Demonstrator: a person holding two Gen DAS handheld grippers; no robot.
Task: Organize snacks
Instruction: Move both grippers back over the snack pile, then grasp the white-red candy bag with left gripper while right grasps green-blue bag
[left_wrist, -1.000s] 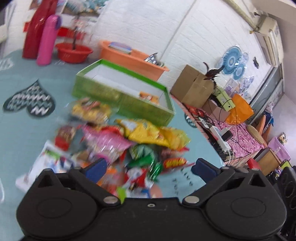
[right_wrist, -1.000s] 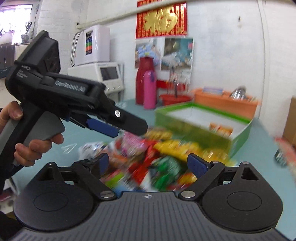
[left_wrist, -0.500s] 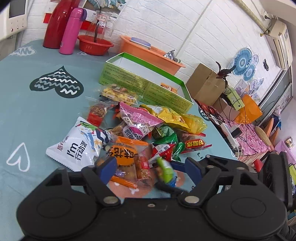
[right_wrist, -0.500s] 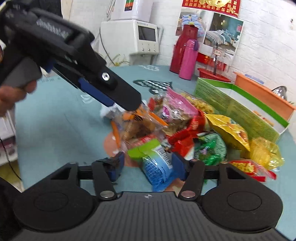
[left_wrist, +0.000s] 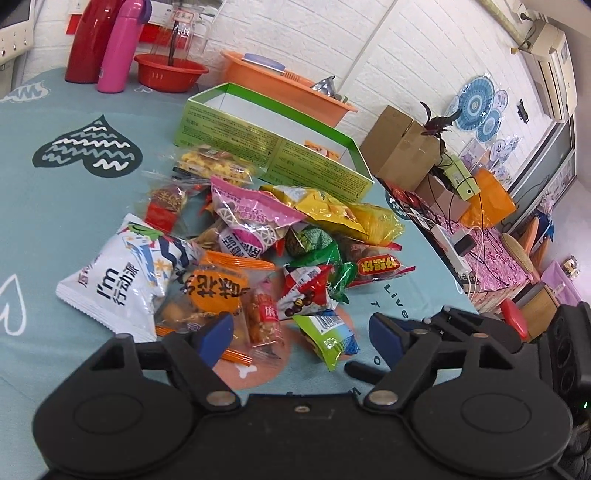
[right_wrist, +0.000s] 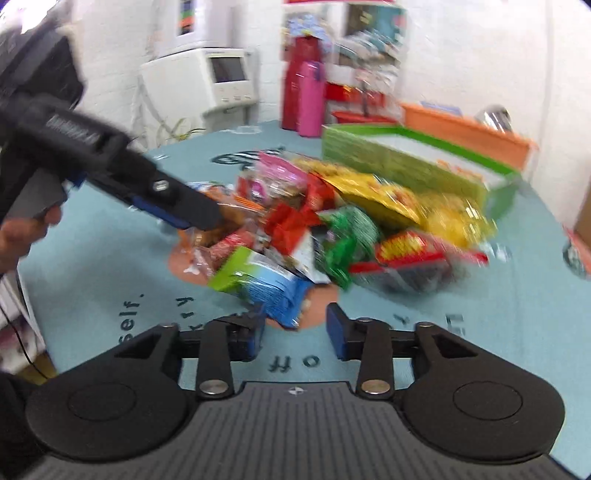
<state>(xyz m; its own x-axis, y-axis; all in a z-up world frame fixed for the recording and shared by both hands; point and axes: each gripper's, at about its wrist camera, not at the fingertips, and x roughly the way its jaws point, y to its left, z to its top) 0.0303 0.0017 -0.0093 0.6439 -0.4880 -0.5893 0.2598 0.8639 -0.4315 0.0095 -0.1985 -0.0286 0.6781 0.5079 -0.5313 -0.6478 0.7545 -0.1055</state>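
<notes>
Snacks heaped before the green box; both grippers gape, unladen.

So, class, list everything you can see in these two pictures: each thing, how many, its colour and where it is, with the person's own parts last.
snack packets: a heap, mixed colours, middle of the table
green box: one, open, behind the heap
table: one, teal cloth
flasks: two, red and pink, far edge
red bowl: one, beside the flasks
orange tub: one, behind the box
cardboard box: one, brown, off the table
left gripper: black, open
right gripper: black, open
hand: one, holding the left gripper
</notes>
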